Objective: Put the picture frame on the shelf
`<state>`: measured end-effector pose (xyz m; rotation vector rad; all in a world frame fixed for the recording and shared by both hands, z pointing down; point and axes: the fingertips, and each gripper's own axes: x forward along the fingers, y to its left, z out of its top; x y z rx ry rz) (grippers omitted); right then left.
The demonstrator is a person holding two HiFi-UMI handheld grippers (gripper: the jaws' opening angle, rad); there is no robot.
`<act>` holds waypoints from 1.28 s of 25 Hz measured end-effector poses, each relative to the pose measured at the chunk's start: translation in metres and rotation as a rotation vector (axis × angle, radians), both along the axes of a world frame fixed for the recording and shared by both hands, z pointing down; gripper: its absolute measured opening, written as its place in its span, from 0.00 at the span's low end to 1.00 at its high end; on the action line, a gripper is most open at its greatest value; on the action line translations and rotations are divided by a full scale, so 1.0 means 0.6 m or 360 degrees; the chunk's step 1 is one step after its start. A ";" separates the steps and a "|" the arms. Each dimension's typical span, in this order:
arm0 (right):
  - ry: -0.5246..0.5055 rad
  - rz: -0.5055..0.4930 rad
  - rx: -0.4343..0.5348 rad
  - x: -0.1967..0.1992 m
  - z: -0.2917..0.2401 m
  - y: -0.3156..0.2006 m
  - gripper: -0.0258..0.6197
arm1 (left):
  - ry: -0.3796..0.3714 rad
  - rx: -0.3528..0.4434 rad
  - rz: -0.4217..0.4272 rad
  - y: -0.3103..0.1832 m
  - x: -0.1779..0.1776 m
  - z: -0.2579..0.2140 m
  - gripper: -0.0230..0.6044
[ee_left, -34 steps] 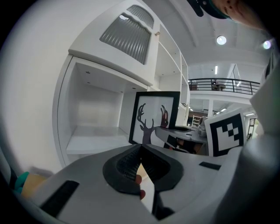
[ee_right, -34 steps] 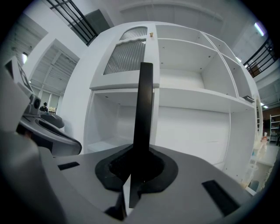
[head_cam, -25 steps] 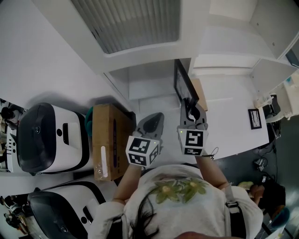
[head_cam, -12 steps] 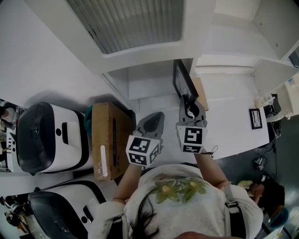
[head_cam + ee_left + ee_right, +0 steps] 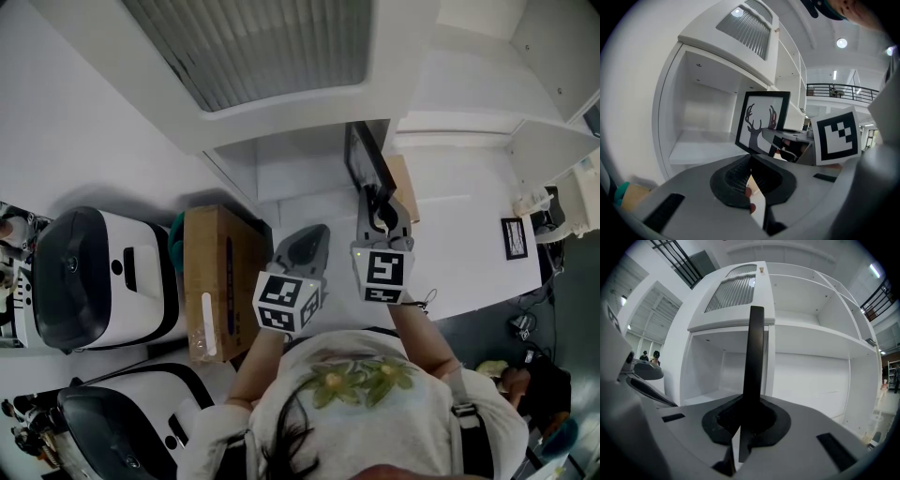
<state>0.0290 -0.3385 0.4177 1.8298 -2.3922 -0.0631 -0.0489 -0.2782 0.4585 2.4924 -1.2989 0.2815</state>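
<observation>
A black picture frame with a deer print stands upright on its edge in my right gripper, which is shut on its lower edge. In the right gripper view the frame shows edge-on, rising from the jaws in front of the white shelf unit. The frame hangs just before the open lower shelf compartment, at its right side. My left gripper is shut and empty, level with the right one and to its left. In the left gripper view its jaws meet in front of that compartment.
A cardboard box lies left of the grippers, with a teal object behind it and two white and black machines further left. A small framed picture lies on the white surface at right. A louvred panel tops the shelf.
The right gripper has carried the frame a little forward, toward the shelf compartment. The left gripper has stayed where it was.
</observation>
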 end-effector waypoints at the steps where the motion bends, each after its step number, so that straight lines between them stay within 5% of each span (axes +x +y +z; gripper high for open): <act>1: 0.0002 0.0001 0.0003 -0.001 0.000 -0.003 0.10 | 0.0003 -0.0001 0.0000 -0.002 0.000 0.000 0.08; 32: 0.0011 -0.0033 0.0010 -0.021 -0.003 -0.067 0.10 | 0.0009 -0.0035 -0.0013 -0.028 -0.001 0.012 0.08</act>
